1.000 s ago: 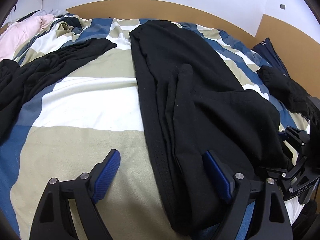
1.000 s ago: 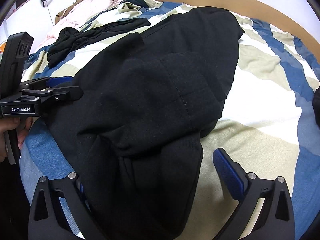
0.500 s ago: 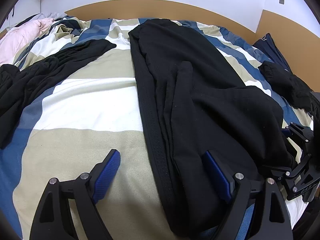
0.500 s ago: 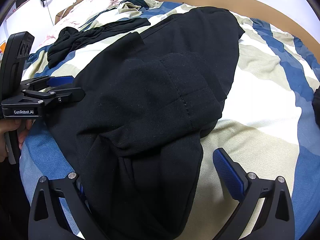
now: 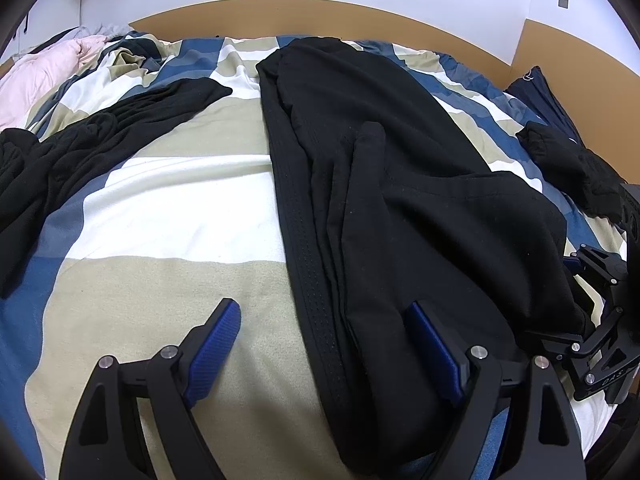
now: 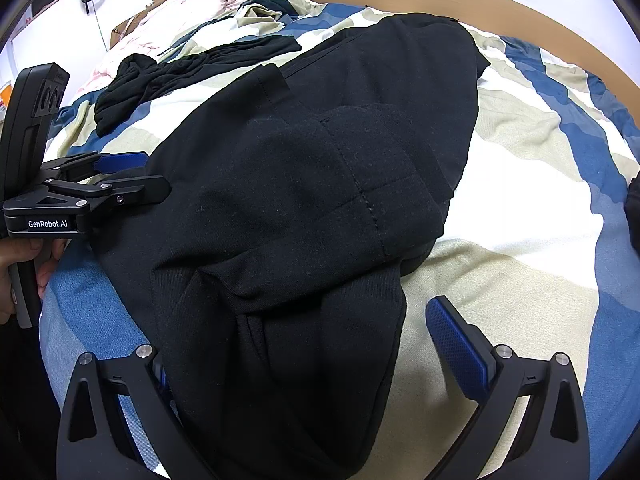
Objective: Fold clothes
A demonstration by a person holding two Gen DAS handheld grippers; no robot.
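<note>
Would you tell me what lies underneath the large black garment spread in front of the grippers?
The black garment lies directly on the striped bedspread, whose blue, white and beige bands show all round it. Whether anything else lies under the garment cannot be seen; the cloth covers it.

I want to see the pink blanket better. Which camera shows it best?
The right wrist view. There the pink blanket spreads wide along the far side of the bed, with its folds showing. The left wrist view catches only a smaller bunched piece squeezed at the picture's left edge.

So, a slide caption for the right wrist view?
Open right gripper straddling black garment on striped duvet.
</note>
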